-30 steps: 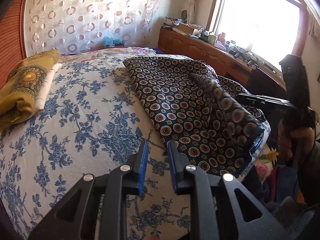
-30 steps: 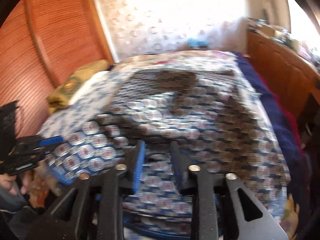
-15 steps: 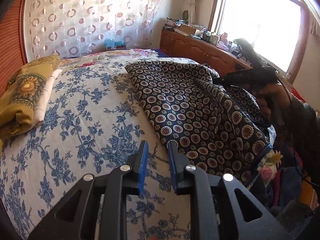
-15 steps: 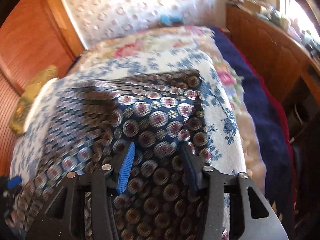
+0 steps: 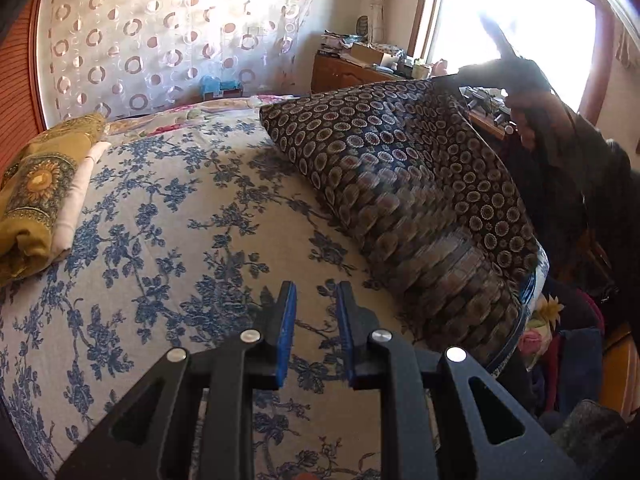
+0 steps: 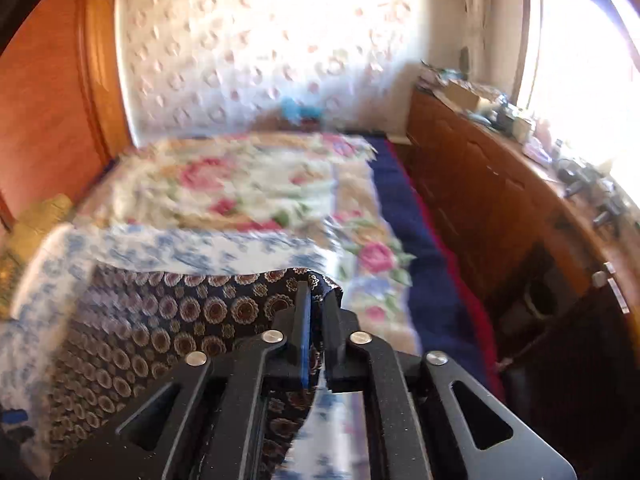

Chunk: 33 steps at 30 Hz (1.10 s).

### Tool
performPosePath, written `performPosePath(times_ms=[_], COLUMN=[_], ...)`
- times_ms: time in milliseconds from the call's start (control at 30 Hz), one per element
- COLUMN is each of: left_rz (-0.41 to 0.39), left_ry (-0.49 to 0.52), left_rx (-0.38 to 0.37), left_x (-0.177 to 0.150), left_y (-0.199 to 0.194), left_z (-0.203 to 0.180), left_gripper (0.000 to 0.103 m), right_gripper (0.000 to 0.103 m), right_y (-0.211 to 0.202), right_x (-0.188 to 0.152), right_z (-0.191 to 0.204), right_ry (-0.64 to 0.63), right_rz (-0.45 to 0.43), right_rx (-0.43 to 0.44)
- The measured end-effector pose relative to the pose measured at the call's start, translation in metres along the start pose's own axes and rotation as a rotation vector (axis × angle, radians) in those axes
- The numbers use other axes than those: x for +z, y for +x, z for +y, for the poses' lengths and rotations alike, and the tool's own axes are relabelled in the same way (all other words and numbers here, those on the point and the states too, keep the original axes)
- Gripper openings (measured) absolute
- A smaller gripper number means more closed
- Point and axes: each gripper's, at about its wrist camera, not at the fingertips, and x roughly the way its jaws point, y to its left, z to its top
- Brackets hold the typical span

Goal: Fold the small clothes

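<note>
Since a moment ago the right claw (image 6: 316, 300) has closed on a far corner of the one dark patterned garment (image 5: 400, 184) and lifted it off the bed (image 5: 168, 240). The garment's near part rests on the bed's right side. The left claw (image 5: 316, 300) hovers low, narrowly parted, holding nothing. One yellow folded cloth (image 5: 36, 184) lies far left.

A dark navy cloth garment printed with tan and cream ringed medallions (image 5: 400, 184) lies toward three o'clock on the blue-and-white floral bedspread (image 5: 160, 240). Its far corner is lifted off the bed, so the fabric slopes up in a taut sheet toward one o'clock, while its near end at four o'clock hangs over the bed's edge, blurred.
</note>
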Motion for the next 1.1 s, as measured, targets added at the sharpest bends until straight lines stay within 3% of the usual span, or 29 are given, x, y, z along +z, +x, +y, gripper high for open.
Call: performPosePath(times_ms=[67, 367, 567, 667, 900, 1000, 1100], left_rz=[0.007, 0.0, 0.051, 0.106, 0.1, 0.093, 0.092], left_ry=[0.003, -0.009, 0.011, 0.016, 0.0, -0.013, -0.01], left_rx=[-0.013, -0.091, -0.1, -0.087, -0.082, -0.076, -0.062], left_x=[0.0, 0.007, 0.008, 0.002, 0.001, 0.0, 0.0], left_y=[0.003, 0.005, 0.03, 0.045, 0.046, 0.045, 0.046], left_z=[-0.004, -0.026, -0.045, -0.05, -0.051, -0.049, -0.051], left_gripper=[0.018, 0.018, 0.018, 0.018, 0.018, 0.018, 0.018], right_gripper=[0.054, 0.065, 0.068, 0.07, 0.071, 0.059, 0.039], right_y=[-0.008, -0.055, -0.049, -0.044, -0.042, -0.047, -0.05], right_x=[-0.014, -0.145, -0.187, -0.191, -0.205, -0.211, -0.213], right_z=[-0.003, 0.026, 0.032, 0.026, 0.029, 0.038, 0.041], right_ry=[-0.018, -0.037, -0.042, -0.017, -0.011, -0.048, -0.065], right_rz=[-0.001, 0.046, 0.064, 0.071, 0.092, 0.081, 0.072], right_rx=[0.013, 0.217, 0.153, 0.166, 0.263, 0.269, 0.278])
